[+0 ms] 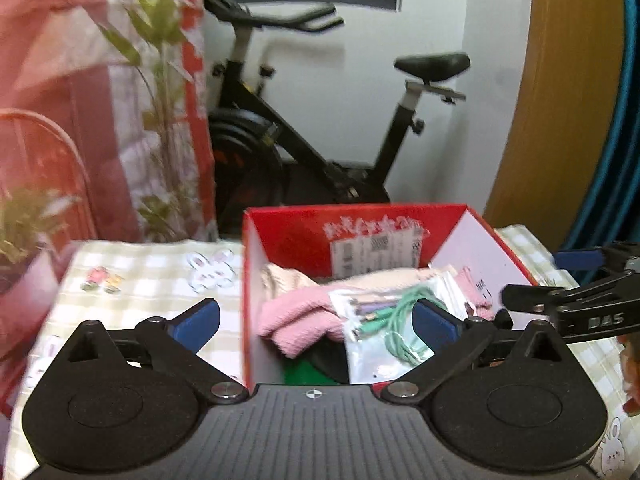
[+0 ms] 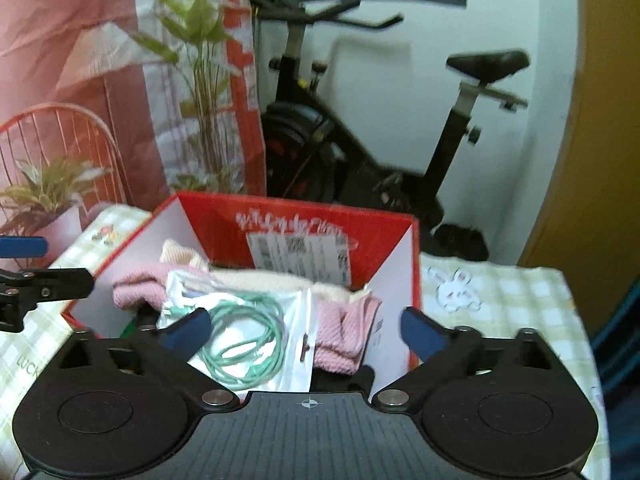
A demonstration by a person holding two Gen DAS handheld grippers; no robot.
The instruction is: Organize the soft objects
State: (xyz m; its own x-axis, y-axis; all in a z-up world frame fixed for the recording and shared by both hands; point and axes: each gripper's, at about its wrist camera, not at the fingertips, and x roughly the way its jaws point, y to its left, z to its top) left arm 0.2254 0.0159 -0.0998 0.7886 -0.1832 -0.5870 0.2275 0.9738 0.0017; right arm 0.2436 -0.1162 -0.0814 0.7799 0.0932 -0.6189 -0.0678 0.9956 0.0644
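A red cardboard box stands open on the checked tablecloth. Inside lie pink knitted cloths, a cream cloth and a clear bag with a green cable. My left gripper is open and empty, held above the box's near left side. My right gripper is open and empty above the box's near edge. Each gripper shows in the other's view: the right one at the right edge, the left one at the left edge.
A checked tablecloth with rabbit prints covers the table. Potted plants stand at the left by a pink chair. An exercise bike stands behind the table, by a wooden door.
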